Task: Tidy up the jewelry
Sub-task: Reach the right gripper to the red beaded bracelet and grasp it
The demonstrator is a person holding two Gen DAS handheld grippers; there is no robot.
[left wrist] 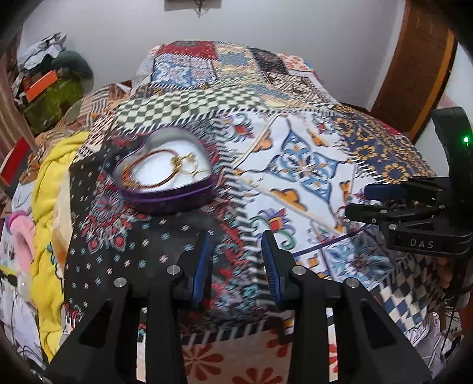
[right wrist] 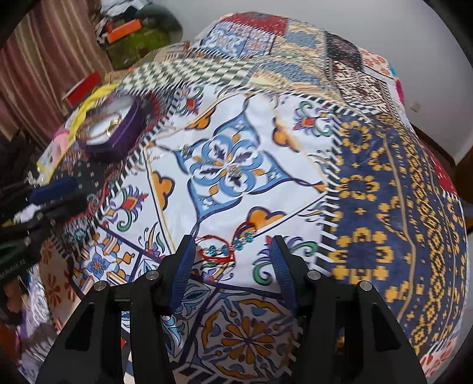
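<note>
Currently: right gripper (right wrist: pixel 233 251) fingers held wide open, empty, just above red cord bracelet (right wrist: pixel 220 249) with teal beads on patterned bedspread (right wrist: pixel 384 192) | left gripper (left wrist: pixel 236 251) parted, nothing held | heart box (left wrist: pixel 165 177), gold chain inside, well apart | fingers best lowered astride cord loop, pinched low so cloth isn't caught

We see a patchwork bedspread (left wrist: pixel 295 97) covering the bed, its panels checkered, floral and tiled. A yellow blanket (left wrist: pixel 50 206) lies bunched along its left edge, with something pink (left wrist: pixel 22 236) beside it. In the far left corner a green box (left wrist: pixel 53 103) carries an orange box (left wrist: pixel 40 84) and loose clutter. A striped curtain (right wrist: pixel 38 59) hangs there. A brown wooden door frame (left wrist: pixel 414 68) stands against the white wall (left wrist: pixel 266 26).
</note>
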